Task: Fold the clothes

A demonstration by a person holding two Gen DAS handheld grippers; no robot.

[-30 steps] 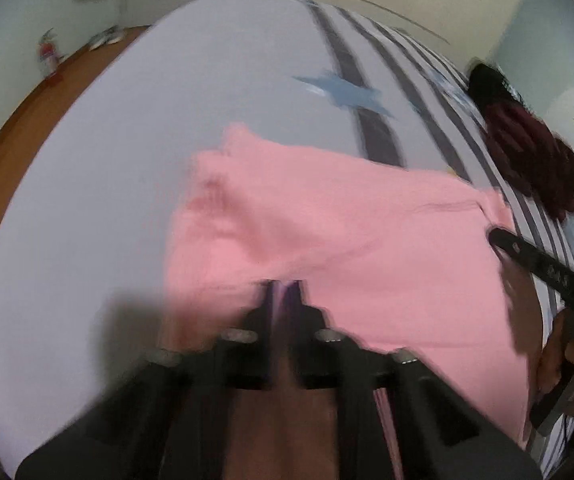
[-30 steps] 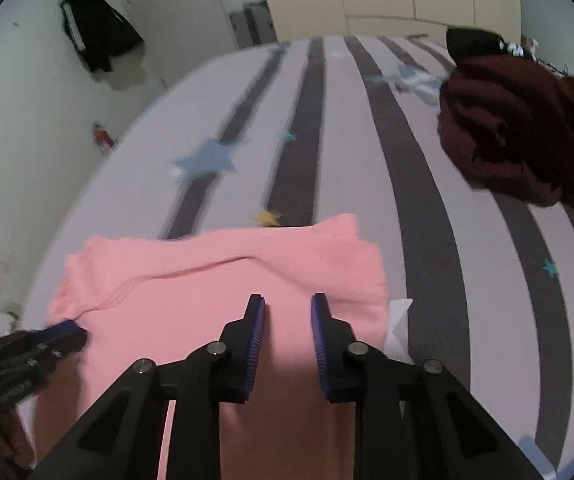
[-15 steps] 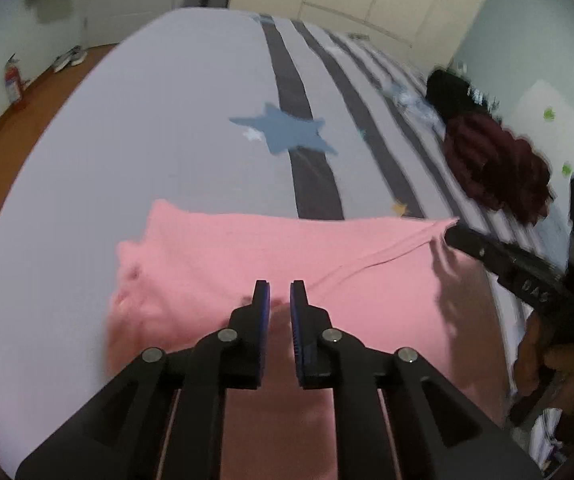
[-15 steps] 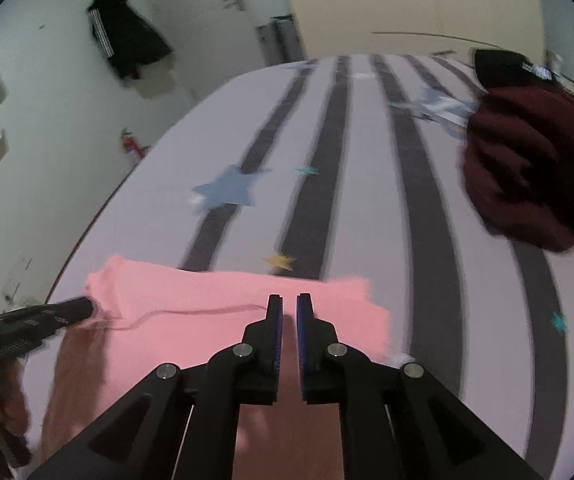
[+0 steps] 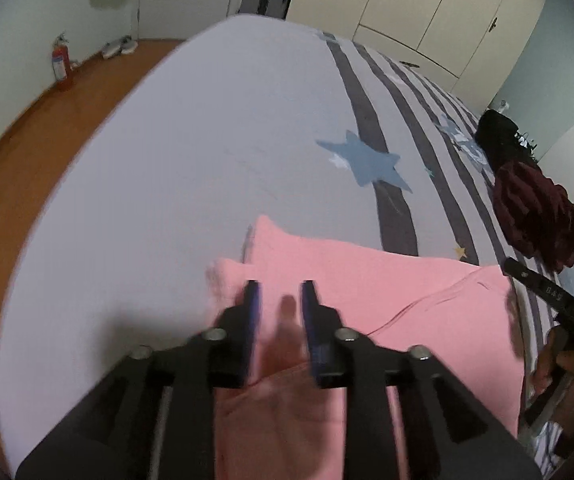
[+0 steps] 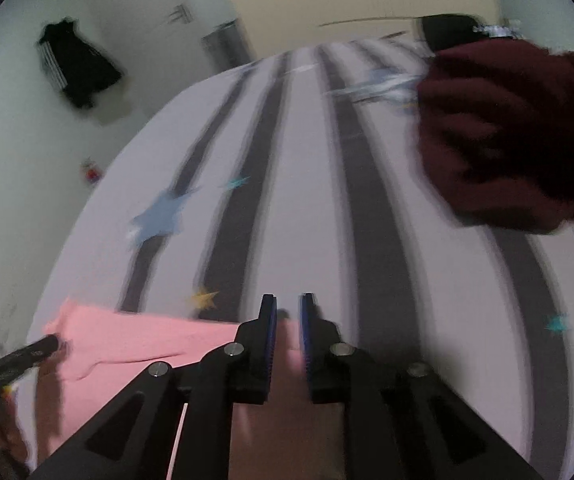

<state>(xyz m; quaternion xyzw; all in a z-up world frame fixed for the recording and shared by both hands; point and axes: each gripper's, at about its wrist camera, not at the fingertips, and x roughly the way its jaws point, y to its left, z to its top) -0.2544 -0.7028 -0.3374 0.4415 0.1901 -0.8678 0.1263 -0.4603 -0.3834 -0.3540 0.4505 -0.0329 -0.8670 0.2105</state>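
Right under both grippers, on the near end of the bed [image 5: 215, 128], lies the pink garment [image 5: 387, 292], spread flat w/ one layer folded over another, a seam running across it. Left gripper [image 5: 277, 300] hangs just above the pink cloth, jaws parting as I watch, nothing between them, only its shadow on the fabric below. Right gripper [image 6: 285, 314] sits over the garment's far-right edge, where pink [image 6: 139, 340] meets the striped sheet; jaws a narrow gap apart and easing wider, no cloth pinched that I can see. From the left gripper's side you catch the right one out to its right, a hand [image 5: 567, 372] wrapped round the handle. From the right gripper's side, the left one's tip [image 6: 35, 350] pokes in at the pink garment's left corner.

Further out: ahead & right of both grippers, a dark red garment [image 6: 511, 128] heaped on the grey-striped sheet, a black item [image 5: 499, 132] just past it. Blue star print [image 5: 367, 164] ahead of the left gripper. Off the bed's left side, wood floor [image 5: 27, 140], a red fire extinguisher [image 5: 61, 64] by the wall, cream wardrobe doors [image 5: 427, 12] at the far end.
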